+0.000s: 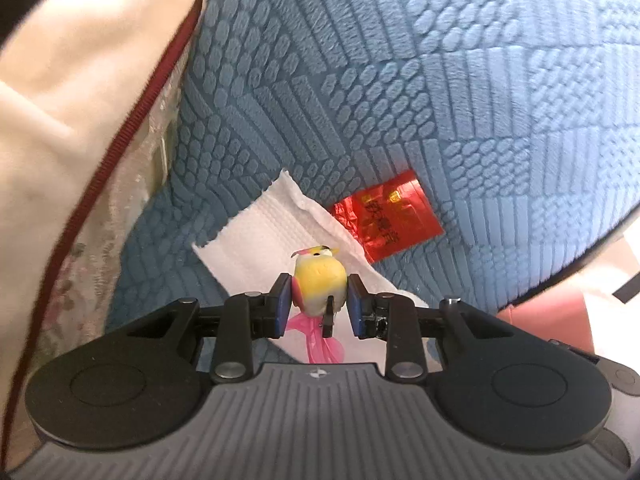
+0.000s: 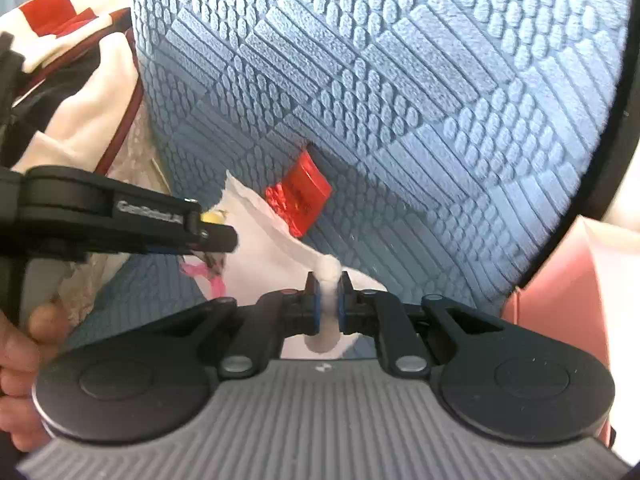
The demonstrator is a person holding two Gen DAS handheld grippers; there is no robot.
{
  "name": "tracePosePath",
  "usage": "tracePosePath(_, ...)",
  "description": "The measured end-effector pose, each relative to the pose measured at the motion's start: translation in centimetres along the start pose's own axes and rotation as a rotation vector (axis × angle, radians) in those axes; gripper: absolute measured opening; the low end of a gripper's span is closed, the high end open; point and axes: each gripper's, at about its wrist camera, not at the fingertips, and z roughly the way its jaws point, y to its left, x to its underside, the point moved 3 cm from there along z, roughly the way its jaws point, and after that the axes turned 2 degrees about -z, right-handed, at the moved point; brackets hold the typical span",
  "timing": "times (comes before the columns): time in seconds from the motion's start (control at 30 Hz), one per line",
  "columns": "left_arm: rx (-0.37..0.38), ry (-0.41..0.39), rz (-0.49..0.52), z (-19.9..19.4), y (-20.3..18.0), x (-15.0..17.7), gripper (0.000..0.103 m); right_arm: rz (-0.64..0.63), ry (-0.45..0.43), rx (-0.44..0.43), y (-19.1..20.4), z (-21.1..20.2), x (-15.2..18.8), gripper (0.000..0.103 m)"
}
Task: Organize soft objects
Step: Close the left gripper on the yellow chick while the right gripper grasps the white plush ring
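My left gripper (image 1: 319, 300) is shut on a small yellow toy bird (image 1: 319, 284) with a pink tail, held above a white paper towel (image 1: 256, 236) on the blue textured cushion (image 1: 400, 100). In the right wrist view my right gripper (image 2: 329, 300) is shut on a bunched corner of the white paper towel (image 2: 260, 264), lifting it off the cushion (image 2: 400, 80). The left gripper (image 2: 216, 236) reaches in from the left there, with the bird's yellow top (image 2: 212, 217) just showing. A red foil packet (image 1: 390, 216) (image 2: 301, 197) lies on the cushion just beyond the towel.
A cream fabric with a dark red zipper (image 1: 132, 128) and lace trim lies at the left. A person's hand (image 2: 24, 356) holds the left gripper's handle. The cushion's dark edge (image 2: 600, 160) curves at the right, with a pink surface (image 2: 560, 300) beyond it.
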Motion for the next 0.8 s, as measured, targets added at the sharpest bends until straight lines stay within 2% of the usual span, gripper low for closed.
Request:
tracePosePath(0.2,0.017,-0.004,0.010,-2.6,1.1,0.6,0.034,0.028,0.003,0.016,0.3,-0.4,1.6,0.011)
tracePosePath(0.53,0.014,-0.007,0.078,-5.8,-0.4,2.8,0.034,0.041,-0.028,0.052,0.7,-3.9,3.3,0.011)
tracePosePath(0.8,0.025,0.001,0.092,-8.7,-0.6,5.2,0.034,0.040,-0.033,0.066,1.3,-6.2,4.7,0.011)
